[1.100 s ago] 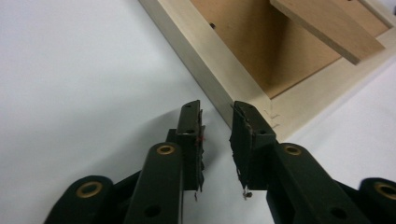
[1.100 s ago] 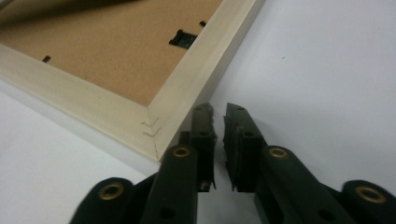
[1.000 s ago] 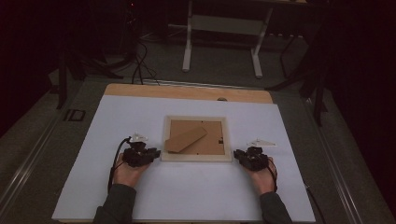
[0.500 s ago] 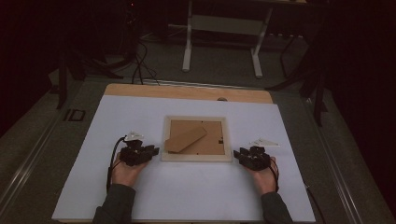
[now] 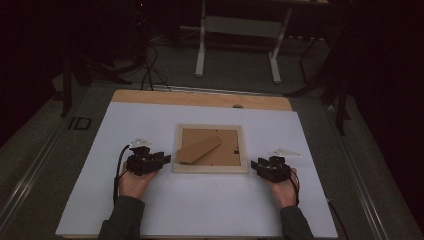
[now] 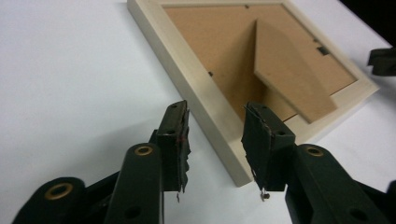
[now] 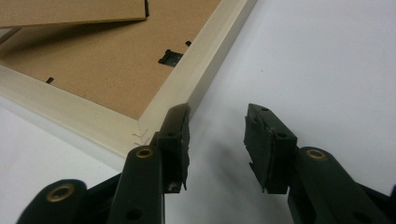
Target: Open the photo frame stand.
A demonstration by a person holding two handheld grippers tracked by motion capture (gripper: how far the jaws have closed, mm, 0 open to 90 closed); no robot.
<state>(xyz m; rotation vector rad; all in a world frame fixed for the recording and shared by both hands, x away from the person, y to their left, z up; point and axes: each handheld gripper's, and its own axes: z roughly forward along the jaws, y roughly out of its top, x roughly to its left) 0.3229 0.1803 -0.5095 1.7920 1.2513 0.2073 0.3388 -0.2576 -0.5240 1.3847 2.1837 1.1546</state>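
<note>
A pale wooden picture frame (image 5: 210, 170) lies face down mid-table, its brown backing board (image 5: 227, 145) and fold-out stand (image 5: 199, 149) facing up. My left gripper (image 5: 164, 159) rests at the frame's near left corner. It is open, and in the left gripper view the frame's rail (image 6: 201, 88) runs between the fingers of that gripper (image 6: 217, 112). My right gripper (image 5: 256, 163) is open beside the near right corner. In the right gripper view its (image 7: 217, 114) left finger (image 7: 175, 126) lies over the frame corner (image 7: 154, 116). Neither holds anything.
A white sheet (image 5: 200, 210) covers the table, with a bare wooden strip (image 5: 200, 98) at the far edge. A small black turn clip (image 7: 170, 57) sits on the backing. Beyond the table, on the dark floor, stand the legs of a stand (image 5: 201, 45) and cables (image 5: 150, 65).
</note>
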